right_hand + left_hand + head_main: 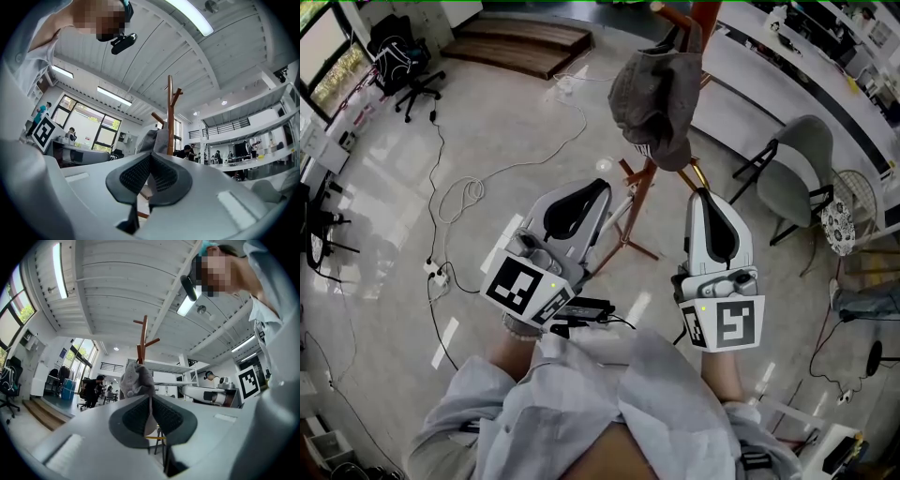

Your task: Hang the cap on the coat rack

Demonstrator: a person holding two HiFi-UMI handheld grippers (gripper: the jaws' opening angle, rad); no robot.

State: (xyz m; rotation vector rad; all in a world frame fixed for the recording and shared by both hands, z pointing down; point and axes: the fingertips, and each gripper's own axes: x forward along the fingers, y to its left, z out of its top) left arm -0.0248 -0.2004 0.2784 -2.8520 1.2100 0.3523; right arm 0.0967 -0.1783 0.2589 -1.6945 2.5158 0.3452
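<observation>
A grey cap (656,98) hangs on an upper peg of the brown wooden coat rack (642,202), free of both grippers. My left gripper (602,187) is below and left of the cap, shut and empty. The right gripper (705,197) is below and right of it, also shut with nothing held. In the left gripper view the cap (136,379) shows just past the closed jaws (150,411), on the rack (144,336). The right gripper view has the cap (152,139) beside the pole (170,112), beyond the closed jaws (151,171).
A grey chair (802,173) stands right of the rack by a long white counter (787,84). A black office chair (403,70) is far left, and wooden steps (520,42) lie at the back. White cables (464,192) and a power strip (436,272) lie on the floor.
</observation>
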